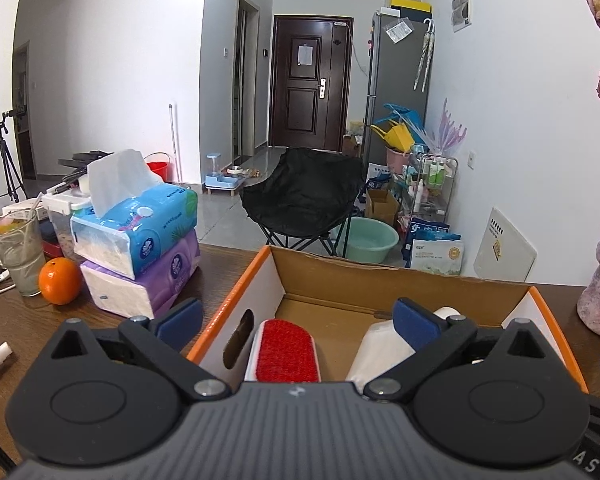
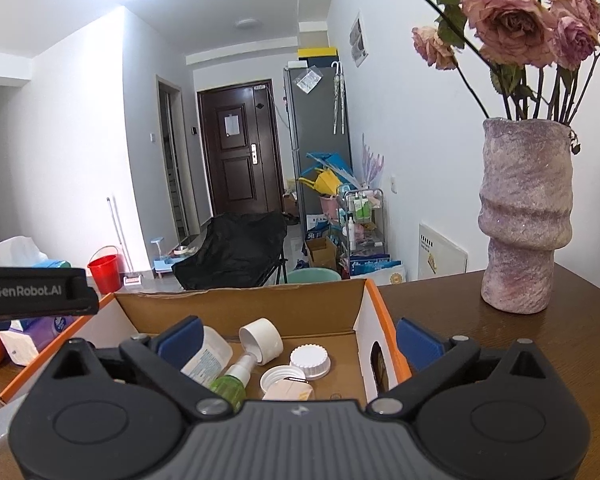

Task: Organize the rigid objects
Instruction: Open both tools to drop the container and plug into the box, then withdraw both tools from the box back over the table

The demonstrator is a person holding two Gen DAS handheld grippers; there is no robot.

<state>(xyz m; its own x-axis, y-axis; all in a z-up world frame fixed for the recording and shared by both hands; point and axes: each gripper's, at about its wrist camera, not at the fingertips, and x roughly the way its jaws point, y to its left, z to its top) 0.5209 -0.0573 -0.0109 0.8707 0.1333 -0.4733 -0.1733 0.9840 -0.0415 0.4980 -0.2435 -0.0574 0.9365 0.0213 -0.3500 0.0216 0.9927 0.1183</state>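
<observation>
Both grippers, left (image 1: 298, 322) and right (image 2: 298, 338), gape empty over the box (image 2: 374, 304) (brush (image 1: 286, 350), bottles, lids (image 2: 310, 361) inside).

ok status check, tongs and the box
Left tongs open, empty. Right tongs open, empty. Cardboard box holds red brush, green spray bottle, white caps. Nothing blocking.

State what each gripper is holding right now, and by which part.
Nothing is held. The left gripper and right gripper are both open above the cardboard box, with no item between their pads.
</observation>
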